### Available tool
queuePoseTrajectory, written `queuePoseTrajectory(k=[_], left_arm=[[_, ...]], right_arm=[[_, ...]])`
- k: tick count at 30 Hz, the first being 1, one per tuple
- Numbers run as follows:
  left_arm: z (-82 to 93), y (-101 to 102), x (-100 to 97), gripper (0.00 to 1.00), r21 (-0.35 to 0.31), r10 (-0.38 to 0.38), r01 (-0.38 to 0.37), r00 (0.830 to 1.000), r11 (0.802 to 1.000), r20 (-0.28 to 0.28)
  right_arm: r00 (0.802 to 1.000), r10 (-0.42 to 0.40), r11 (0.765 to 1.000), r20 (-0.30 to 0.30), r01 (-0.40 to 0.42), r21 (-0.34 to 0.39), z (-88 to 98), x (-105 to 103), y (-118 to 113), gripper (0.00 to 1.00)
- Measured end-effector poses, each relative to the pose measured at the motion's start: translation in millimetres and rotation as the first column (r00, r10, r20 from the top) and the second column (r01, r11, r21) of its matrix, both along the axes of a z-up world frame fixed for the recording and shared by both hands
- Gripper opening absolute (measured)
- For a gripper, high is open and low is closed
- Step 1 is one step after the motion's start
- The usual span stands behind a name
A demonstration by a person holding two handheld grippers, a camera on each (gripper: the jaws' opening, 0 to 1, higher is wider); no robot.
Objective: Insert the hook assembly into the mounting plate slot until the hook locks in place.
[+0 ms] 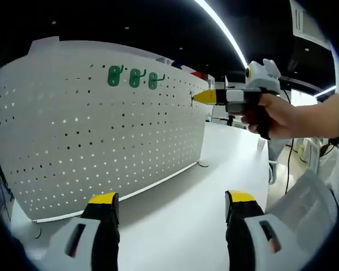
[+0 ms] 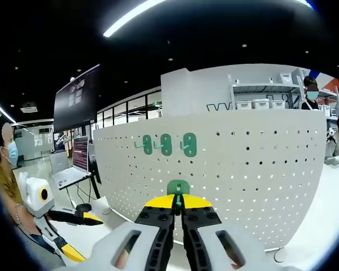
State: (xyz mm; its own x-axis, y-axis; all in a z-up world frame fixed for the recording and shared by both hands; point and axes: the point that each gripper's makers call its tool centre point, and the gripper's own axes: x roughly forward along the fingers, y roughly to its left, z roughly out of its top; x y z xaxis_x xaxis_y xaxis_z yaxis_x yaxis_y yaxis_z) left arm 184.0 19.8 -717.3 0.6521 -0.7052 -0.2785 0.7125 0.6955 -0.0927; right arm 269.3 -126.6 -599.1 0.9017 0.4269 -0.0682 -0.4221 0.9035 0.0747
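A white perforated mounting plate (image 1: 101, 130) stands upright on the table, with three green hooks (image 1: 134, 77) in a row near its top. In the right gripper view the same plate (image 2: 243, 175) faces me with those hooks (image 2: 166, 144). My right gripper (image 2: 178, 200) is shut on a fourth green hook (image 2: 178, 187), held just in front of the plate and below the row. In the left gripper view, a hand holds that right gripper (image 1: 206, 97) near the plate's right edge. My left gripper (image 1: 172, 199) stands wide open over the table with nothing between its jaws.
The white table (image 1: 214, 169) runs along the plate's foot. In the right gripper view, the left gripper (image 2: 79, 234) sits at the lower left beside a person. A laptop (image 2: 70, 169) and a dark monitor (image 2: 76, 99) stand behind; shelves with bins (image 2: 260, 104) are at the back right.
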Motion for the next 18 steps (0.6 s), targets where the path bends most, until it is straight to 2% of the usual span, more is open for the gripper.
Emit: queuePoseTrajectory(k=[6, 14, 18], left_arm=[[-5.7, 3, -8.3, 0.79, 0.020, -0.016, 0.016, 1.000, 1.000, 0.000], [-8.6, 12, -16.8, 0.77, 0.008, -0.010, 0.010, 1.000, 1.000, -0.011], [-16.2, 16, -23.5, 0.76, 0.022, -0.015, 0.015, 1.000, 1.000, -0.017]], right_arm=[[1.000, -0.024, 1.000, 0.012, 0.024, 0.010, 7.9, 11, -11, 0.01], [0.997, -0.073, 0.997, 0.039, 0.072, 0.014, 21.8, 29, -29, 0.01], [0.995, -0.088, 0.996, 0.057, 0.087, 0.017, 29.4, 36, -33, 0.01]])
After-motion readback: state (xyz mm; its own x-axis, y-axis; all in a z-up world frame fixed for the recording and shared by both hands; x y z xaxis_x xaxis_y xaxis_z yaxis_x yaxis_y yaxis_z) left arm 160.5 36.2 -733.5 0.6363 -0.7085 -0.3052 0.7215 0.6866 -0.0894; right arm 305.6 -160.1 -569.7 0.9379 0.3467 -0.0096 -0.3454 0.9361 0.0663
